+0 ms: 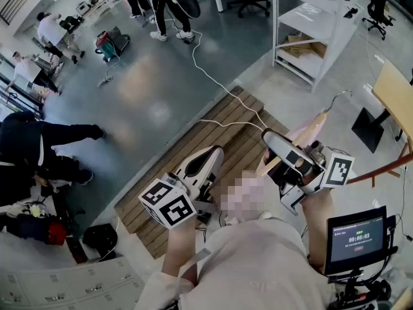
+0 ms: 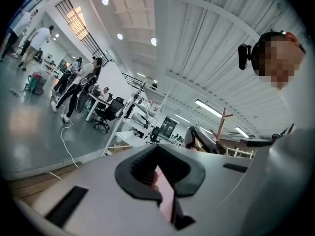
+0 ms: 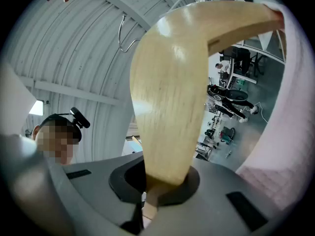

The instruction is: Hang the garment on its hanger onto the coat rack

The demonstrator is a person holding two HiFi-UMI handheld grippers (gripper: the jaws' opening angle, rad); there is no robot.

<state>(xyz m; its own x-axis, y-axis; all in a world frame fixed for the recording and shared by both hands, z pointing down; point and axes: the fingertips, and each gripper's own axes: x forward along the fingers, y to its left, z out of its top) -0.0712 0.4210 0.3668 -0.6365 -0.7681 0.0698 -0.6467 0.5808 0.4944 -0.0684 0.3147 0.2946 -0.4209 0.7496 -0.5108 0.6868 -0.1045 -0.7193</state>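
Above the wooden platform [image 1: 237,120], right tool [image 3: 153,194] clamped on wooden hanger [image 3: 167,92], left tool [image 2: 158,173] pinching pink garment [image 2: 164,193]

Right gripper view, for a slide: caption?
Right gripper shut on a pale curved wooden hanger carrying a pink garment.

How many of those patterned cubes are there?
2: one marker cube on the left gripper, pinching the pink garment; the other on the right gripper, holding the wooden hanger.

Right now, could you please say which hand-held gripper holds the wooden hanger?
The right hand-held gripper: its jaws are shut on the wooden hanger, while the left hand-held gripper pinches only the pink garment.
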